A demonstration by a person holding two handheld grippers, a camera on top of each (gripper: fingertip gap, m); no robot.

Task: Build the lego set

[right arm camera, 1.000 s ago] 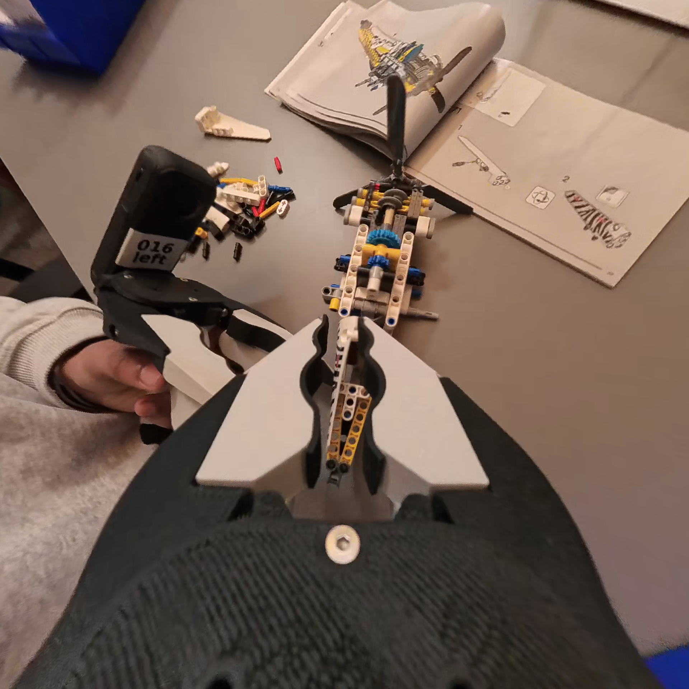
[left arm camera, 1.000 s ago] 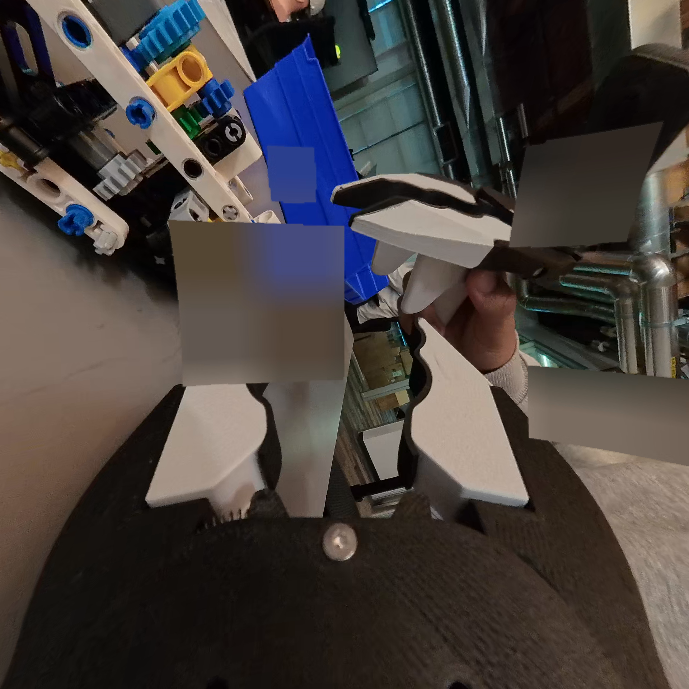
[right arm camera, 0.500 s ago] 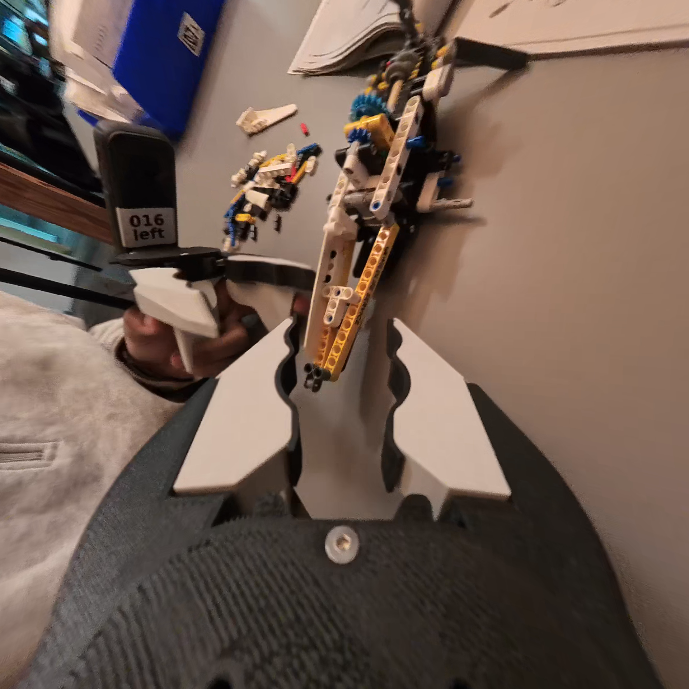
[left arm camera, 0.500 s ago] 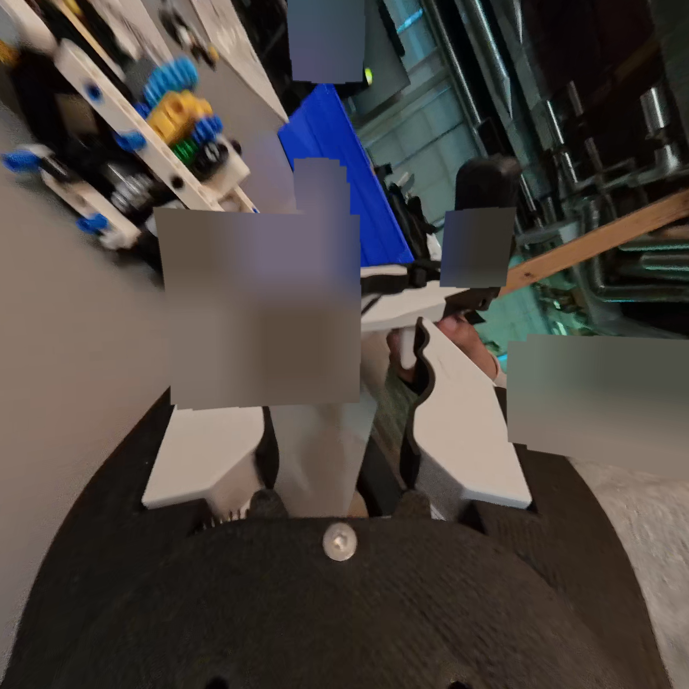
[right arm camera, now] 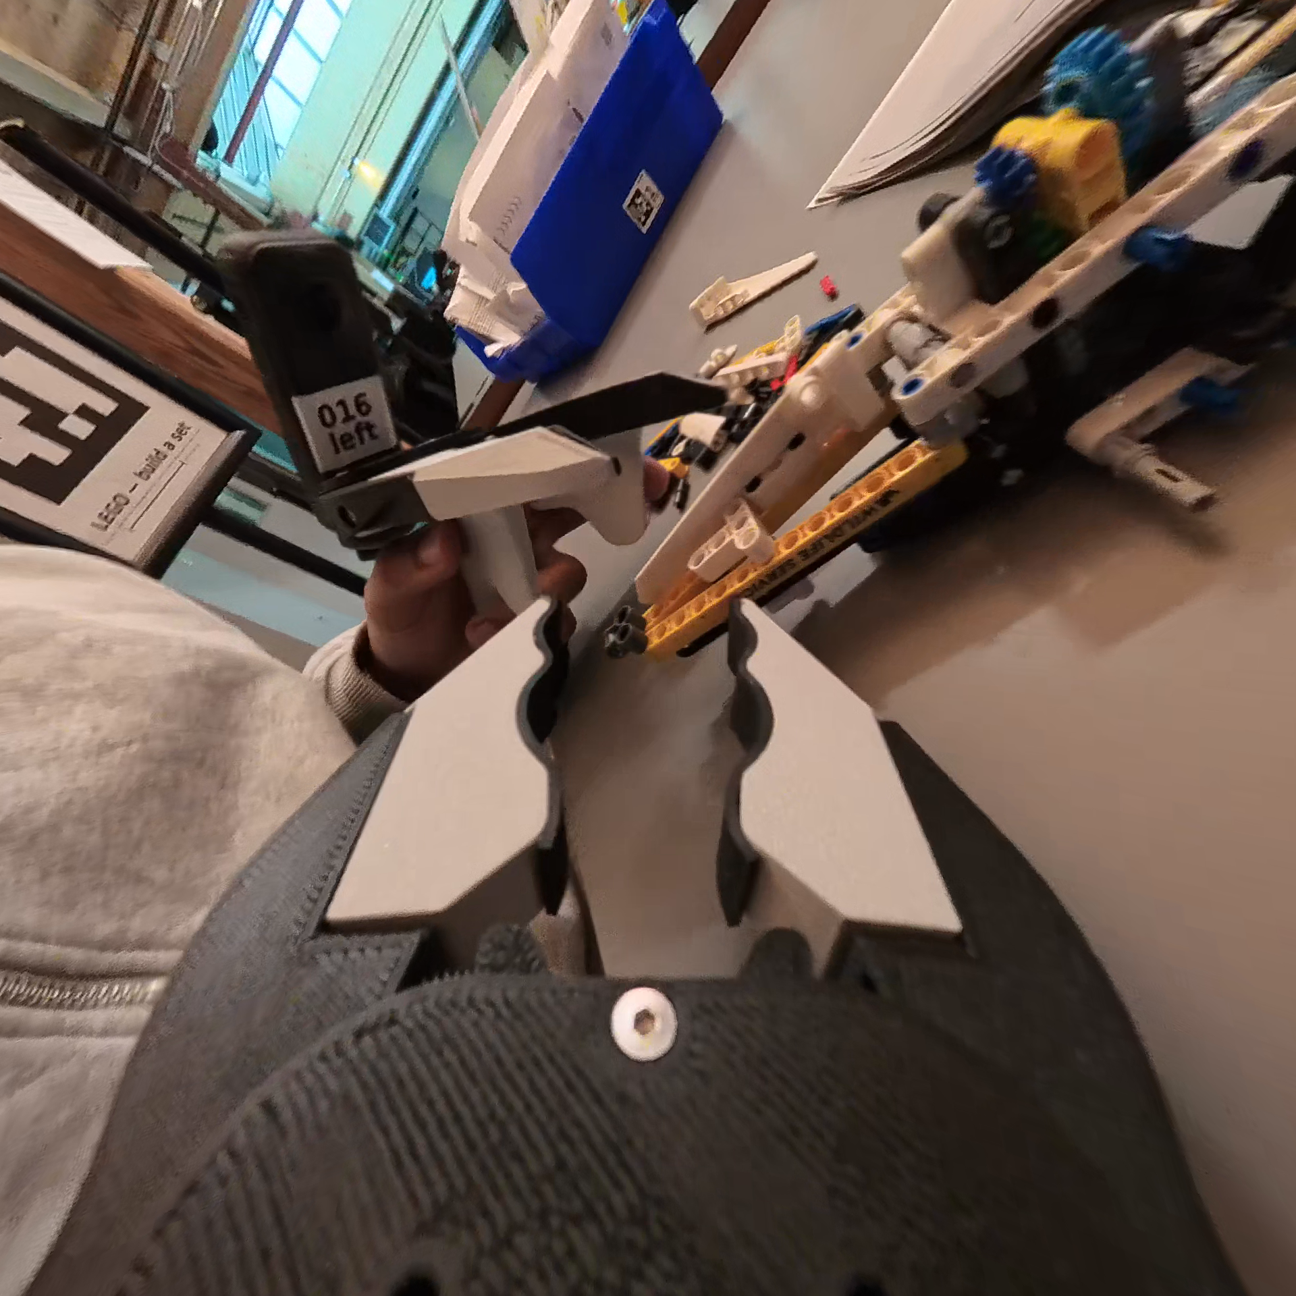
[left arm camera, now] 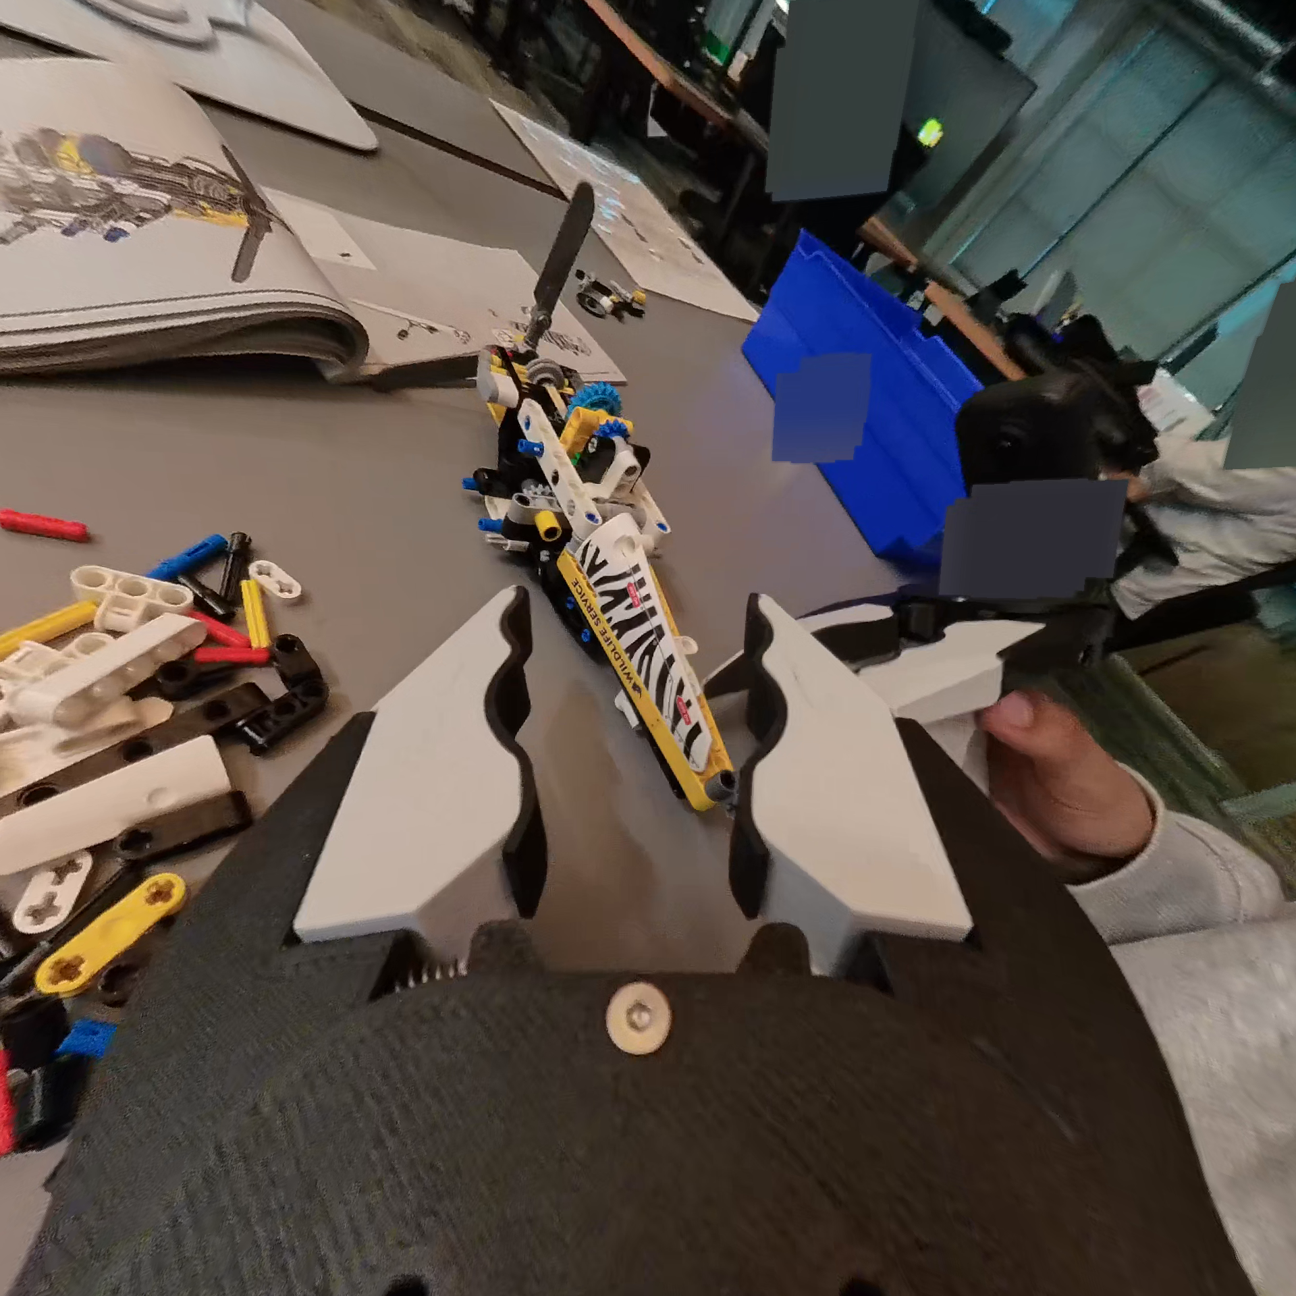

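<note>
Left wrist view
- Left gripper [left arm camera: 635, 701]: jaws spread wide, holding nothing; bare desk [left arm camera: 315, 449] between them.
- Lego model [left arm camera: 582, 533]: lies on the desk ahead of the jaws, part-built; white, yellow and blue, with a black blade sticking up at its far end.
- Tail boom [left arm camera: 649, 673]: yellow beam with a zebra-striped white panel; its near end sits just beside the inner edge of the right-hand finger; contact unclear.
- Loose parts [left arm camera: 140, 666]: scattered pile of white, black, yellow, red and blue pieces at left.
- Instruction booklet [left arm camera: 154, 266]: open, beyond the pile.
- Blue bin [left arm camera: 862, 393]: right of the model, well apart.
- Right gripper [left arm camera: 933, 659]: at the right edge, held in a hand [left arm camera: 1059, 785].

Right wrist view
- Right gripper [right arm camera: 645, 631]: jaws open, empty.
- Tail boom [right arm camera: 771, 554]: its yellow end lies on the desk just ahead of the fingertips, not gripped.
- Left gripper [right arm camera: 491, 463]: to the left, held in a hand [right arm camera: 435, 603]; its dark finger reaches toward the model.
- Second blue bin [right arm camera: 603, 189]: far left on the desk, with white papers in it.
</note>
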